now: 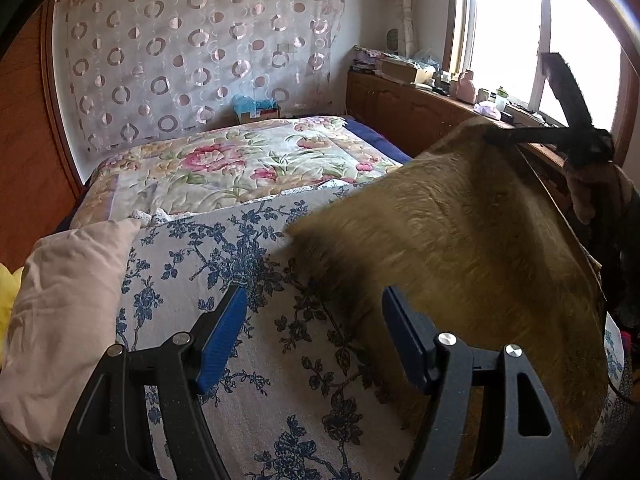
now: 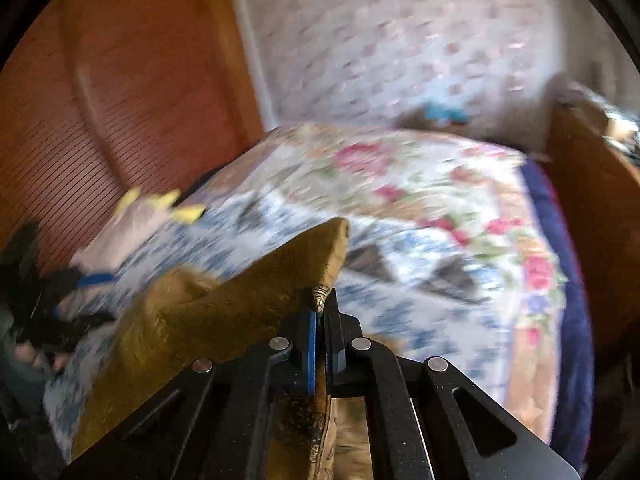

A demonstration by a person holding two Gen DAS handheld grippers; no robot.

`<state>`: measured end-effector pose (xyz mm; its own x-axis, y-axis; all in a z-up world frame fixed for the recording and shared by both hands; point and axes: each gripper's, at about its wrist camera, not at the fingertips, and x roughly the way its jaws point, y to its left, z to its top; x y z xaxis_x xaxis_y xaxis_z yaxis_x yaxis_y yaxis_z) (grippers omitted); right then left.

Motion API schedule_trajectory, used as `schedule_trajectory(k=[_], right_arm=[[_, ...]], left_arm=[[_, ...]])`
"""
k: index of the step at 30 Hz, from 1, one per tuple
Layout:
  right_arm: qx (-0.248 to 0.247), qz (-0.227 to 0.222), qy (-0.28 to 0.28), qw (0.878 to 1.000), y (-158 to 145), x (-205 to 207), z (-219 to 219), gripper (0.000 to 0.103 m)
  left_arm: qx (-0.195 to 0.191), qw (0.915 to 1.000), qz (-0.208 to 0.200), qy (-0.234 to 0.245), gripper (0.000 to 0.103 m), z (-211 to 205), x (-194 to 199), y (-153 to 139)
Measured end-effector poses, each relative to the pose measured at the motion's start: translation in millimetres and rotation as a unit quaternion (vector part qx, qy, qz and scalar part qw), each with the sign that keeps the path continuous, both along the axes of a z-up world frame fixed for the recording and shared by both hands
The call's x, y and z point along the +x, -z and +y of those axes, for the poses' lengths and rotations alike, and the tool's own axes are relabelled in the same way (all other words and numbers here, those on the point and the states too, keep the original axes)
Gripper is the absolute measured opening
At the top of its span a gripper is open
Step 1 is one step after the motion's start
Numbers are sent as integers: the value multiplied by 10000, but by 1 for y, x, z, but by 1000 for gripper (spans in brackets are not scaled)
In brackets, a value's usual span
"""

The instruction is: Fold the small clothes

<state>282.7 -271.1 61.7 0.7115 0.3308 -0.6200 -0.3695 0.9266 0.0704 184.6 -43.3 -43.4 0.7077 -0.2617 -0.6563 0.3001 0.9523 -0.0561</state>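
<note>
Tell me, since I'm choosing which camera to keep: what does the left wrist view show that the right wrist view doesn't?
Only the left wrist view shows the window, the cluttered cabinet and the open left gripper. Only the right wrist view shows the right gripper shut on the brown cloth's edge. Both show that cloth lifted above the blue-flowered sheet and the pink-flowered quilt.

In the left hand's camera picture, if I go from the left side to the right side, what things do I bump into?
Yellow cloth → pinkish pillow → blue-flowered sheet → the left gripper, open → fuzzy brown garment → the right gripper pinching its top edge.
</note>
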Motion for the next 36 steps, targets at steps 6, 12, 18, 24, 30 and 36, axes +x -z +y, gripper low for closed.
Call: schedule_trajectory(k=[6,12,18,24,30,36], right_arm=[[-466,588,520,9958,42,24,-14,37],[-643,358,337,9967,38,-3,-7,44],[-599,86,191,9980,25,-63,-3,44],[-630,104,64,9979,37,-132,-11,44],[-756,245,74,9968,55,-185,-20,44],[-765,384,202,9961,74,-212,-31,21]], left_arm=[[15,10000,36,46,71,-3,-4,0],[-37,9999,36,117,71,-6,-16,-2],[-79,9996,15,261,71,-15,-43,-3],[-82,9991,47,411,71,-27,-73,2],[-37,9988,93,470,71,-35,-101,10],[-121,9980,242,577,77,-38,-119,14]])
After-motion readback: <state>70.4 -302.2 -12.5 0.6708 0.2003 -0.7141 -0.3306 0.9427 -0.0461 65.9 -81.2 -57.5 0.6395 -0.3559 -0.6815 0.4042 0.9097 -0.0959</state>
